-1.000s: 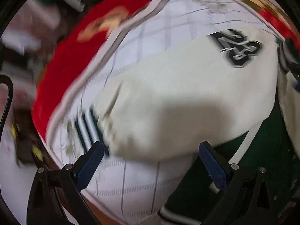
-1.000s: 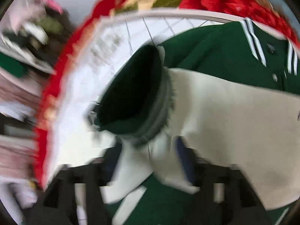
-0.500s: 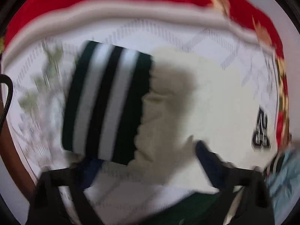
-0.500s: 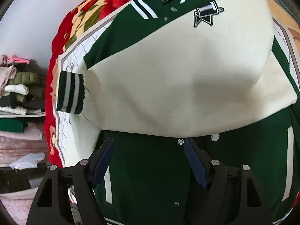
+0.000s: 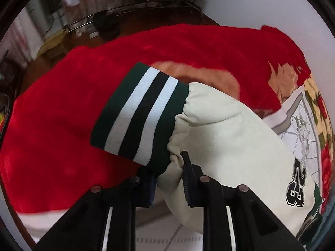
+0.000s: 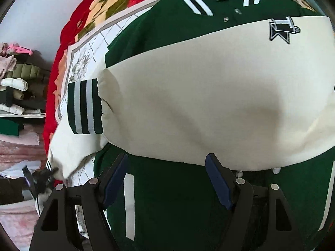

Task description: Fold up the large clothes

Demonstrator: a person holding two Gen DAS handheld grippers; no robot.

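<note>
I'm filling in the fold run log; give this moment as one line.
left gripper: fingers closing on cream sleeve near striped cuff | right gripper: open, empty, over green jacket

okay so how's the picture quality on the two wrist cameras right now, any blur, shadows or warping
Left wrist view: sharp on the striped green-and-white knit cuff and cream sleeve; fisheye bends the red plush blanket; the room behind is soft. Right wrist view: mostly crisp, a soft grey shadow lies on the folded cream sleeve; the other gripper low at the left edge is motion-smeared.
</note>
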